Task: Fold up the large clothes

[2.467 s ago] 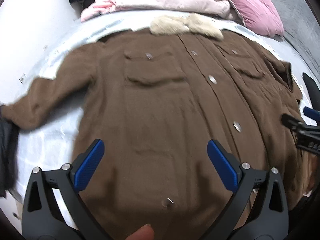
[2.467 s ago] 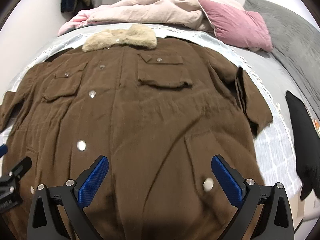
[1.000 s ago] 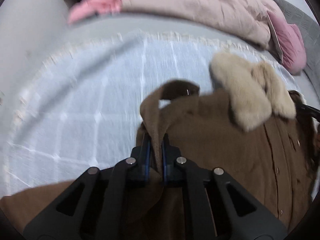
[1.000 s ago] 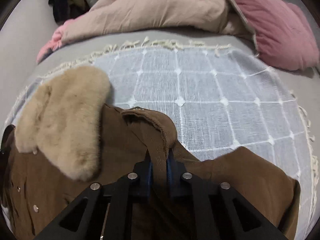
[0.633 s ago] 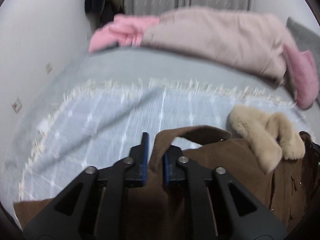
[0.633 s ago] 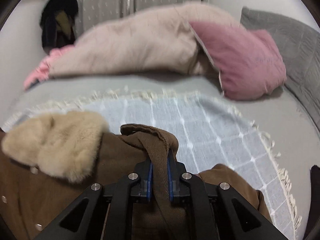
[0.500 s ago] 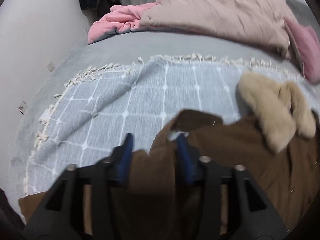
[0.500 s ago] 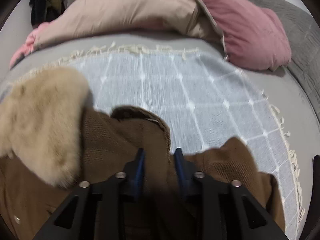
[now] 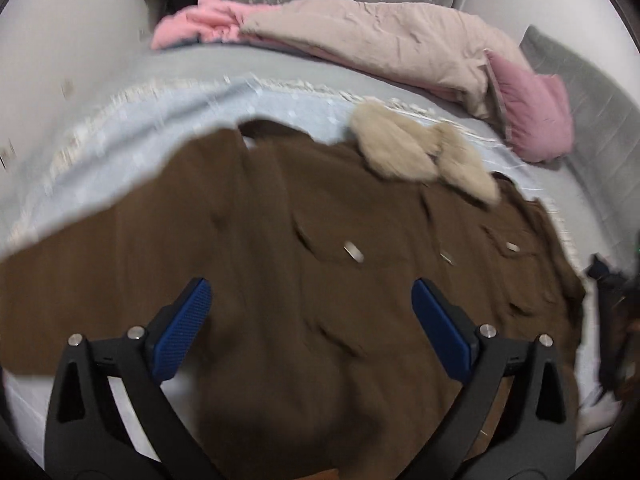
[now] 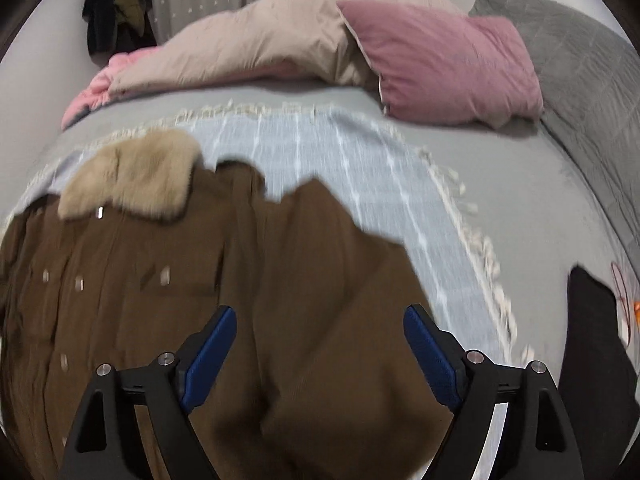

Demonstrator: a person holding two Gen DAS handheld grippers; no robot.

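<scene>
A large brown coat with a beige fur collar and metal snap buttons lies face up on a pale blue checked throw on the bed. My left gripper is open and empty above the coat's left shoulder side. The left sleeve stretches out to the left edge of that view. My right gripper is open and empty above the coat's right shoulder side, with the fur collar to its left. The coat's lower part is hidden below both views.
A beige duvet and a pink pillow lie at the back of the bed. A grey quilted cover is on the right. A black garment lies at the right edge. Dark clothes hang on the wall.
Both grippers were shut on the coat's shoulder folds a second ago. Both have opened wide, let the fabric drop flat, and pulled back toward the coat's middle.
</scene>
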